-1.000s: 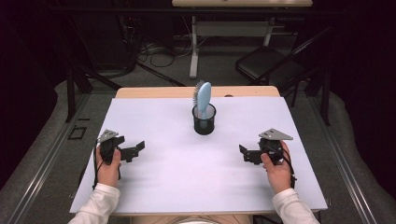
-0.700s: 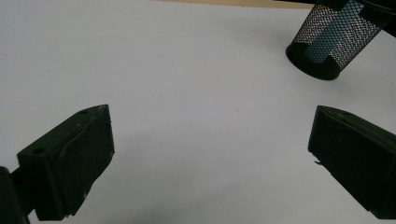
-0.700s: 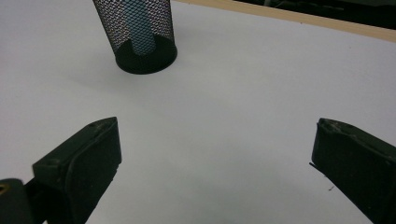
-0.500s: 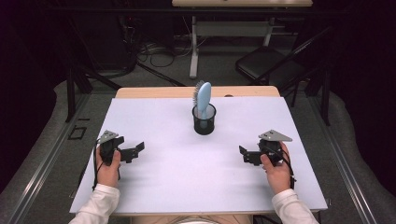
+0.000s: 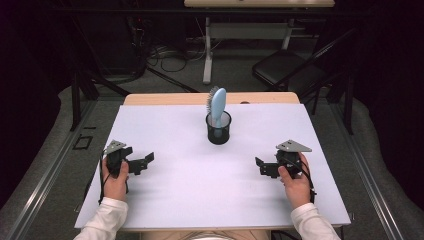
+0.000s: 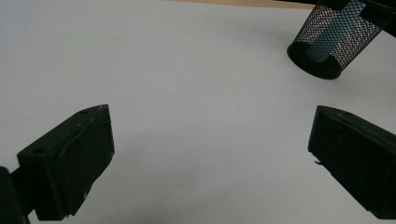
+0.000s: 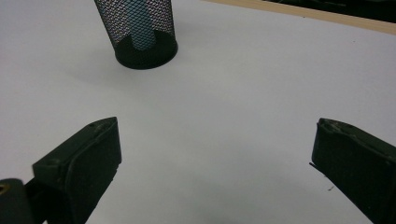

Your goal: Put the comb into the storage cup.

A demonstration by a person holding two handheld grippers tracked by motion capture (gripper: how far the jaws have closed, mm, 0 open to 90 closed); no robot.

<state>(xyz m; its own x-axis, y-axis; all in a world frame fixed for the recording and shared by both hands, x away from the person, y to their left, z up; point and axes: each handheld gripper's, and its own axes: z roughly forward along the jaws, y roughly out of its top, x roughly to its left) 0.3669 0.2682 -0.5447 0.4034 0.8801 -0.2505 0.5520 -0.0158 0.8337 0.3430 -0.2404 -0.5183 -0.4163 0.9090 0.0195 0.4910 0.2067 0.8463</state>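
a blue hairbrush is standing upright in a black mesh cup near the tabletop's far edge, while the left gripper and right gripper are resting spread and empty near its side edges.

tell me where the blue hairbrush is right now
In the high view the blue hairbrush stands handle-down in the black mesh cup, at the table's centre toward the far edge, between and beyond both grippers.

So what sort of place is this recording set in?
Probably a lab or recording studio: a white-covered table among dark curtains, loose cables on the floor, a folding chair behind it.
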